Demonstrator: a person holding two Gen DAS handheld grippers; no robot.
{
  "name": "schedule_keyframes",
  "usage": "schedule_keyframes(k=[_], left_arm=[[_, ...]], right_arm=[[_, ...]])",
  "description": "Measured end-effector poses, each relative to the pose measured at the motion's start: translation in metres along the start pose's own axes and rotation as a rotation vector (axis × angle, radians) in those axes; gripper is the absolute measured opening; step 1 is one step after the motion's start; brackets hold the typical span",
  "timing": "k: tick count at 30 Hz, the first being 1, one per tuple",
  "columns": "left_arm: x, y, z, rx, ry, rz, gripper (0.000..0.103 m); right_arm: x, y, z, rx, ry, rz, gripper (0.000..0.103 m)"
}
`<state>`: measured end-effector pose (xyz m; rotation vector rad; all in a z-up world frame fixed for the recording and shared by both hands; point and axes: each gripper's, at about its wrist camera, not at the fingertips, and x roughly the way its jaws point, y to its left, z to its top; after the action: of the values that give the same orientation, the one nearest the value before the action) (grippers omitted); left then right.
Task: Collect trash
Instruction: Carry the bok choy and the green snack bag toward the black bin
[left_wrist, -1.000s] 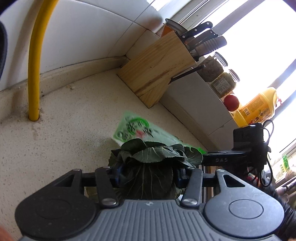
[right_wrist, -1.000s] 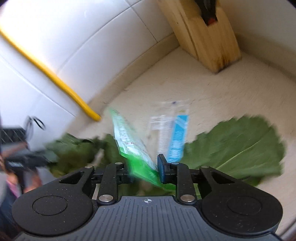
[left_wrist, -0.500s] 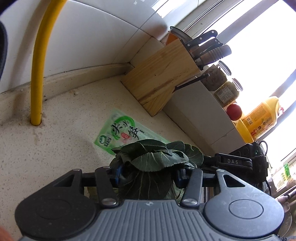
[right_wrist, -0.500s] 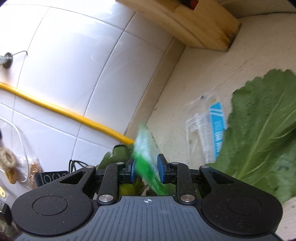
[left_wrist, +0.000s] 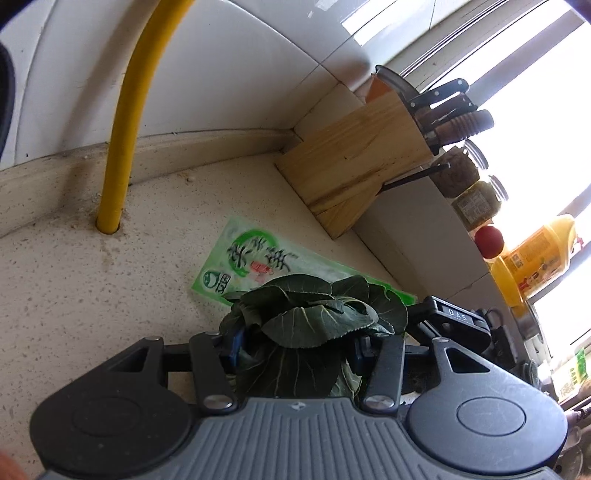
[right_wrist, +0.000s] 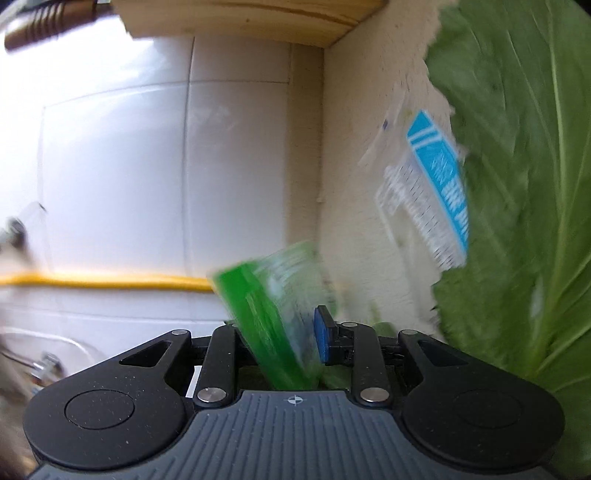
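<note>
My left gripper (left_wrist: 295, 347) is shut on a bunch of dark wilted leafy greens (left_wrist: 314, 317), held above the speckled counter (left_wrist: 74, 295). Just beyond them a green printed wrapper (left_wrist: 251, 262) stretches toward the right gripper's black body (left_wrist: 448, 321). In the right wrist view my right gripper (right_wrist: 280, 332) is shut on that green wrapper (right_wrist: 269, 306), which sticks up, blurred, between the fingers. A clear wrapper with a blue stripe (right_wrist: 424, 192) lies on the counter beside a large green leaf (right_wrist: 517, 184).
A wooden knife block (left_wrist: 354, 162) stands in the counter's corner. A yellow pipe (left_wrist: 122, 147) rises from the counter by the tiled wall. Jars (left_wrist: 476, 199), a tomato (left_wrist: 488, 237) and a yellow bottle (left_wrist: 535, 254) line the window ledge.
My right gripper has rolled hard with the green wrapper in it, so counter and leaf now stand at the right. The left gripper, still holding the greens, has tilted a little.
</note>
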<state>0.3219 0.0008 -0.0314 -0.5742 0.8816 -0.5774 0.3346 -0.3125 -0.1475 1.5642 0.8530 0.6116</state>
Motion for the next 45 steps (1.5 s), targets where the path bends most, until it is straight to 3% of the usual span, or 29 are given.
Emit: schedule_keyframes(k=[9,11,12,14,21,24,26,27,30,39,40,45], left_arm=[[0.002,0.003,0.002,-0.007,-0.015,0.014,0.046],[0.003,0.002,0.004,-0.008,-0.02,0.022,0.046],[0.004,0.002,0.006,-0.007,-0.022,0.028,0.046],[0.006,0.004,0.008,-0.007,-0.027,0.042,0.046],[0.012,0.009,0.009,-0.024,-0.014,0.044,0.046],[0.014,0.013,0.009,-0.034,-0.01,0.047,0.046],[0.014,0.015,0.01,-0.039,-0.01,0.046,0.046],[0.014,0.015,0.01,-0.039,-0.008,0.044,0.046],[0.013,0.017,0.011,-0.037,0.001,0.035,0.046],[0.01,0.034,0.019,-0.069,0.005,0.004,0.046],[0.011,0.035,0.021,-0.07,0.007,0.007,0.046],[0.018,0.034,0.028,-0.044,-0.012,0.032,0.046]], right_arm=[[-0.002,0.002,-0.007,-0.013,-0.048,0.011,0.032],[-0.001,0.004,-0.002,-0.036,-0.061,-0.035,0.032],[-0.003,0.006,-0.002,-0.063,-0.069,-0.078,0.033],[-0.004,0.005,0.001,-0.061,-0.081,-0.099,0.047],[0.022,0.007,0.022,-0.028,-0.109,-0.069,0.047],[0.034,0.006,0.03,-0.025,-0.143,-0.105,0.036],[0.044,0.004,0.035,-0.011,-0.158,-0.145,0.019],[0.049,0.003,0.037,-0.005,-0.165,-0.161,0.018],[0.071,0.01,0.045,-0.022,-0.164,-0.172,0.025],[0.112,0.018,0.051,-0.063,-0.177,-0.225,0.02],[0.115,0.017,0.052,-0.055,-0.19,-0.235,0.015],[0.13,0.016,0.061,-0.045,-0.187,-0.218,0.015]])
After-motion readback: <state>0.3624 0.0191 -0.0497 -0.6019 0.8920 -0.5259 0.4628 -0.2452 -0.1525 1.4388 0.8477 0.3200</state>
